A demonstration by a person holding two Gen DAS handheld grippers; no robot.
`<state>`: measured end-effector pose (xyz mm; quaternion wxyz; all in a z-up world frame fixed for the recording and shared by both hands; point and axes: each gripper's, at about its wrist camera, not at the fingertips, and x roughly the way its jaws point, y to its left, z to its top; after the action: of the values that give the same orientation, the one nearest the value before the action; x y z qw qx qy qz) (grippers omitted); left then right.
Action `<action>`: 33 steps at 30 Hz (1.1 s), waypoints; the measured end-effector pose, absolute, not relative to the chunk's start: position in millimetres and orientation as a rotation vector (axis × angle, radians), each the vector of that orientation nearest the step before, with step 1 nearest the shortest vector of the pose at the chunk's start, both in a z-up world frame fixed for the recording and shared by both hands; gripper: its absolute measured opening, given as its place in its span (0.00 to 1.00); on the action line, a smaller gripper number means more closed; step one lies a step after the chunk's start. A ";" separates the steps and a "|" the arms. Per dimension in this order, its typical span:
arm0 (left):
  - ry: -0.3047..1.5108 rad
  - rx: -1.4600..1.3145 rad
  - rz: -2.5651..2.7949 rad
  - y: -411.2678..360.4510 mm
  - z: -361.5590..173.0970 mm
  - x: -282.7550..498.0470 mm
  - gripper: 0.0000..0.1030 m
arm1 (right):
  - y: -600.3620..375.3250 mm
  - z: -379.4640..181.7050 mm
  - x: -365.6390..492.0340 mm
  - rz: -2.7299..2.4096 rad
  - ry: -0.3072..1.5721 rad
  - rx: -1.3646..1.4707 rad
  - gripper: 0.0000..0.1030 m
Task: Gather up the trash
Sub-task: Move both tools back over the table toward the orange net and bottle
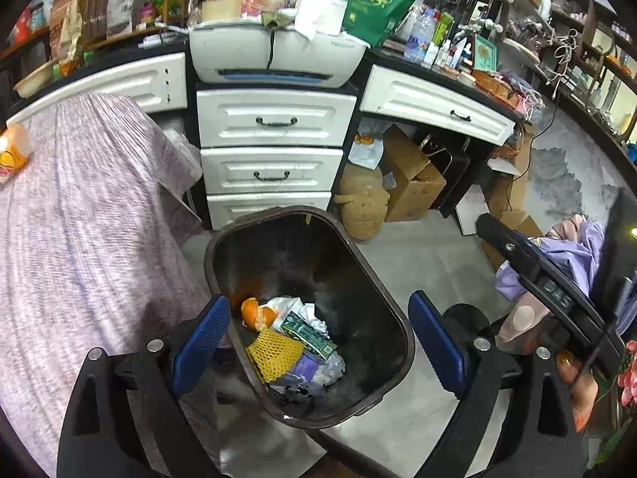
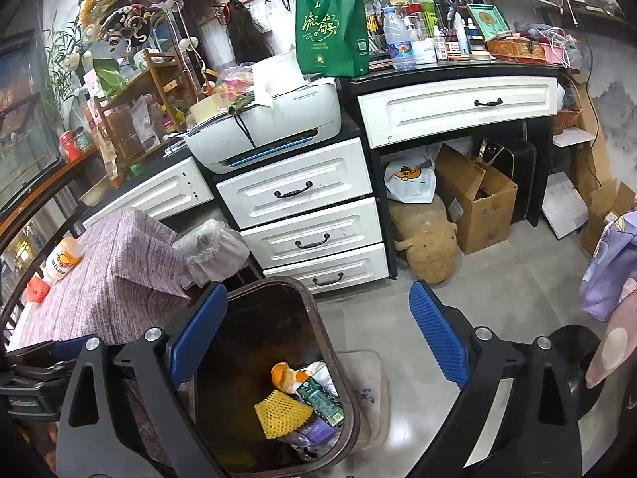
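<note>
A dark brown waste bin (image 1: 392,314) stands on the floor by the cloth-covered table (image 1: 79,239). Inside lie an orange peel (image 1: 254,312), a yellow foam net (image 1: 274,352), a green carton (image 1: 308,334), a purple wrapper (image 1: 304,370) and crumpled paper. My left gripper (image 1: 318,306) hovers open above the bin with nothing between its blue pads. My right gripper (image 2: 318,298) is open and empty too, just right of the bin (image 2: 348,382), over the floor. On the table stand a cup (image 2: 61,263) and a red foam net (image 2: 38,288).
White drawers (image 1: 270,119) with a printer (image 1: 274,55) on top stand behind the bin. A plush toy (image 2: 426,239) and a cardboard box (image 2: 477,199) sit under the desk. A black stool base (image 2: 573,358) and purple clothes (image 2: 609,263) are at the right.
</note>
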<state>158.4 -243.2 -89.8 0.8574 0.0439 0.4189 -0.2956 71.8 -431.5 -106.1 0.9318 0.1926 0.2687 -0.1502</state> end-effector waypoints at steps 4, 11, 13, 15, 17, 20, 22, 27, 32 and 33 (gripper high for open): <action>0.840 0.099 -0.621 -231.0 -77.9 151.5 0.90 | -426.2 -104.2 74.3 -0.286 0.551 0.399 0.90; 0.778 0.094 -0.592 -197.7 -54.9 149.3 0.94 | -398.4 -94.0 87.3 -0.206 0.562 0.332 0.91; 0.772 0.090 -0.569 -185.9 -51.0 150.2 0.95 | -387.6 -89.2 93.4 -0.168 0.565 0.312 0.91; 0.770 0.084 -0.549 -169.9 -47.0 153.6 0.95 | -376.7 -85.4 98.9 -0.126 0.562 0.299 0.91; 0.760 0.088 -0.526 -156.1 -43.3 155.0 0.95 | -357.7 -80.2 109.0 -0.056 0.563 0.267 0.93; 0.743 0.106 -0.479 -128.6 -39.9 162.5 0.95 | -327.3 -74.2 126.4 0.046 0.570 0.202 0.94; 0.751 0.088 -0.430 -105.7 -40.0 172.8 0.95 | -305.3 -71.1 140.5 0.124 0.588 0.150 0.94; 0.794 0.008 -0.282 -35.1 -44.1 199.7 0.95 | -245.1 -61.7 179.1 0.359 0.639 0.058 0.94; 0.794 -0.084 -0.128 40.7 -40.7 222.4 0.95 | -193.1 -50.9 223.6 0.603 0.685 0.011 0.94; 0.792 -0.104 -0.099 56.2 -39.7 228.4 0.95 | -182.4 -48.6 233.4 0.638 0.690 -0.009 0.94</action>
<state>228.4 56.2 -39.7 0.9200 -0.0506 0.3856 -0.0480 233.4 -182.4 -48.6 0.8916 -0.0044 0.3326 0.3072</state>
